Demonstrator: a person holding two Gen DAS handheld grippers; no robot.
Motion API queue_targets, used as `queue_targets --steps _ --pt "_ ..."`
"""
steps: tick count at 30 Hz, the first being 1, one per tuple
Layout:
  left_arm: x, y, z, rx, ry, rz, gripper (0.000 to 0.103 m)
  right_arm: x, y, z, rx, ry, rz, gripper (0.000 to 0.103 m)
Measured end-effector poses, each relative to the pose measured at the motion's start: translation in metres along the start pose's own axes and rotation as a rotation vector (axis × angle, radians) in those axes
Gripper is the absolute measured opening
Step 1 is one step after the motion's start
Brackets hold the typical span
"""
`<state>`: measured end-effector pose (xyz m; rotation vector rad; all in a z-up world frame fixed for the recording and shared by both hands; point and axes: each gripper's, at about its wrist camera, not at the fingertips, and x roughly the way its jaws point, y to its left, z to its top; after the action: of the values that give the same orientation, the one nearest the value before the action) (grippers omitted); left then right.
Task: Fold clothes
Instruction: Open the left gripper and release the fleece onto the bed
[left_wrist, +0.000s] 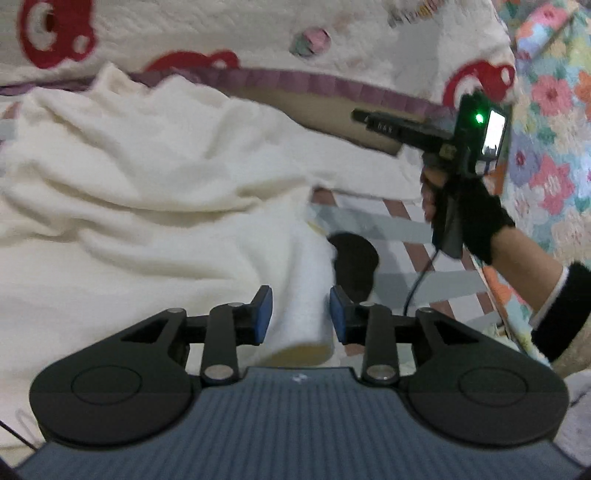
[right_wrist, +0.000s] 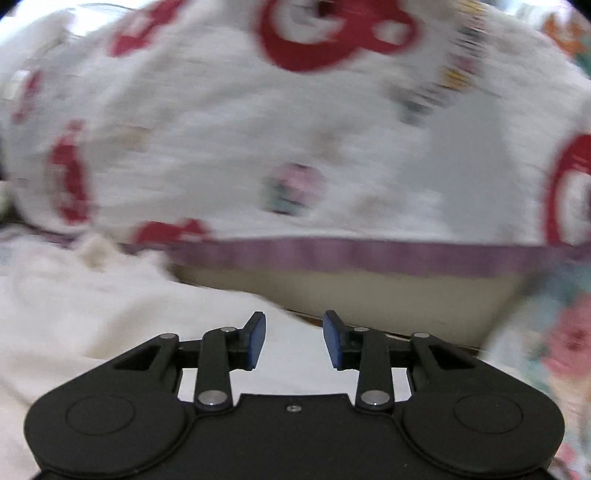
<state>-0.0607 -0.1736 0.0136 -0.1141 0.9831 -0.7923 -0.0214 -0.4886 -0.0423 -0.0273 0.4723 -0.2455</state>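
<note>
Cream fleece garment (left_wrist: 140, 177) lay rumpled across the bed's striped sheet (left_wrist: 373, 218), up against the red-printed quilt (left_wrist: 240, 33). Left gripper (left_wrist: 301, 314) hung parted over its near edge; right gripper (right_wrist: 294, 339) was parted too, empty. Loose bunching risked a crooked fold.

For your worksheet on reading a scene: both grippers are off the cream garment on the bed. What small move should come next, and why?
Probably lower the left gripper onto the rumpled cream garment and pinch an edge: its jaws stand open and empty just above the cloth, which is not yet folded flat.
</note>
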Motion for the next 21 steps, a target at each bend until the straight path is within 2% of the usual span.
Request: queue_targets --steps 3,7,10,14,16,17,19,21 --pt "-0.028 0.031 0.007 -0.058 -0.083 0.081 0.043 -0.005 0.039 0.009 0.017 0.026 0.164 0.039" --pt "-0.060 0.098 0.016 -0.178 -0.170 0.382 0.048 -0.019 0.088 0.009 -0.059 0.102 0.360 0.040" --pt "-0.082 0.146 0.006 -0.306 -0.187 0.471 0.048 -0.031 0.118 0.005 -0.116 0.183 0.473 0.044" --pt "-0.081 0.195 -0.020 -0.492 -0.150 0.430 0.050 -0.050 0.155 0.002 -0.221 0.322 0.612 0.045" --pt "-0.076 0.212 -0.027 -0.571 -0.132 0.372 0.050 -0.059 0.175 0.003 -0.273 0.370 0.674 0.046" --pt "-0.074 0.218 -0.029 -0.607 -0.130 0.331 0.050 -0.061 0.182 0.004 -0.241 0.396 0.703 0.047" --pt "-0.074 0.225 -0.033 -0.670 -0.147 0.272 0.050 -0.063 0.192 0.008 -0.063 0.464 0.803 0.056" --pt "-0.079 0.225 -0.034 -0.685 -0.175 0.285 0.051 -0.057 0.207 0.012 0.055 0.538 0.904 0.057"
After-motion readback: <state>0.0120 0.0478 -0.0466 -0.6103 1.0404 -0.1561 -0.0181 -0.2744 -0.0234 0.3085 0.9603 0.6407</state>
